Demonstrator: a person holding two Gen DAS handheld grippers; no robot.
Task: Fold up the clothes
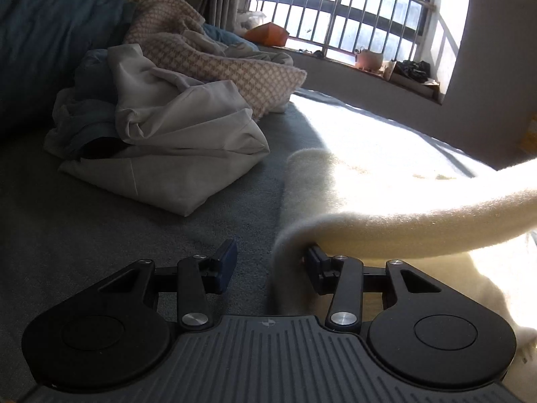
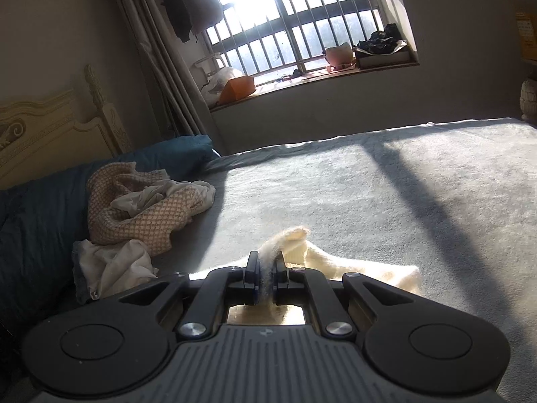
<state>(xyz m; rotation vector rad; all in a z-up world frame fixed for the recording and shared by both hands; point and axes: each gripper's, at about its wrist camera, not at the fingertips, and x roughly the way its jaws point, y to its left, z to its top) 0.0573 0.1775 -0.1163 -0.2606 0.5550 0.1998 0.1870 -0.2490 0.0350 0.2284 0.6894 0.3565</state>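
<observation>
A cream fleece garment (image 1: 386,225) lies on the grey bed (image 1: 100,228), with a thick rolled edge arching up to the right. My left gripper (image 1: 268,265) is open, and the garment's edge drapes down between its fingers, against the right fingertip (image 1: 315,262). In the right wrist view my right gripper (image 2: 266,268) is shut on a bunched corner of the same cream garment (image 2: 352,268), which spreads flat on the bed beyond the jaws.
A heap of unfolded clothes lies to the left: a pale grey piece (image 1: 174,141), a checked beige piece (image 1: 235,70) and a white piece (image 2: 114,268). Blue pillows (image 2: 40,215) line the headboard (image 2: 50,127). A barred window (image 2: 302,33) with a cluttered sill faces me.
</observation>
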